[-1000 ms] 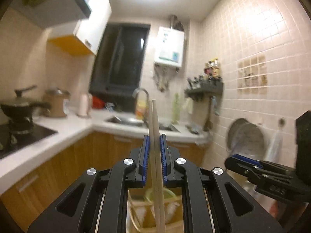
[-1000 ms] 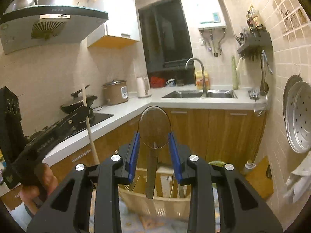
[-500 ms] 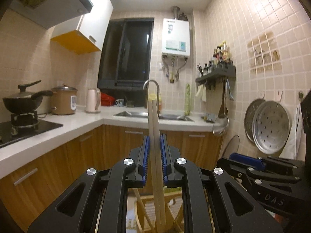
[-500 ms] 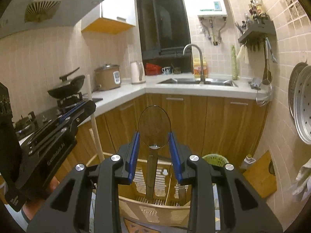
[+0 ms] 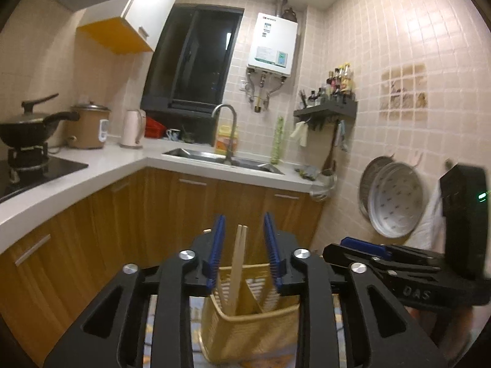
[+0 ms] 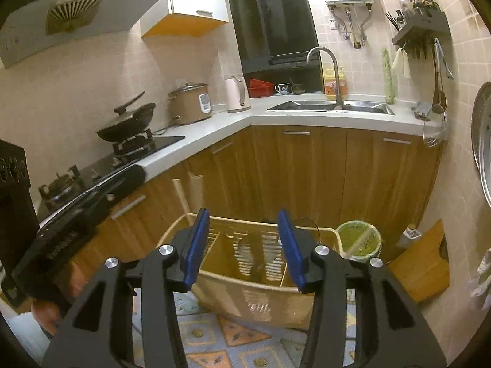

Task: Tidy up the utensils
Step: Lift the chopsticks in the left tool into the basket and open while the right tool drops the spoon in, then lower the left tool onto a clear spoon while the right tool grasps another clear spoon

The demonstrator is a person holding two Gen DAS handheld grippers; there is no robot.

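A yellow slotted utensil basket (image 5: 254, 322) stands below both grippers; it also shows in the right wrist view (image 6: 260, 288). My left gripper (image 5: 242, 254) is open above it, and a pair of wooden chopsticks (image 5: 237, 266) stands loose in the basket's left compartment, between the open jaws. My right gripper (image 6: 244, 245) is open and empty above the basket. The round mesh skimmer (image 6: 307, 230) sits in the basket's right side, its rim showing behind the right jaw. The chopstick tops (image 6: 184, 196) show at the basket's left end.
An L-shaped white counter (image 6: 214, 128) on wooden cabinets holds a wok, a rice cooker, a kettle and a sink (image 6: 331, 105). A green bin (image 6: 359, 239) and a wooden board (image 6: 420, 263) stand at the right. Steamer trays hang on the tiled right wall (image 5: 392, 196).
Both grippers came down toward the basket and opened. The left let go of the chopsticks and the right let go of the skimmer; both utensils now stand in the basket.
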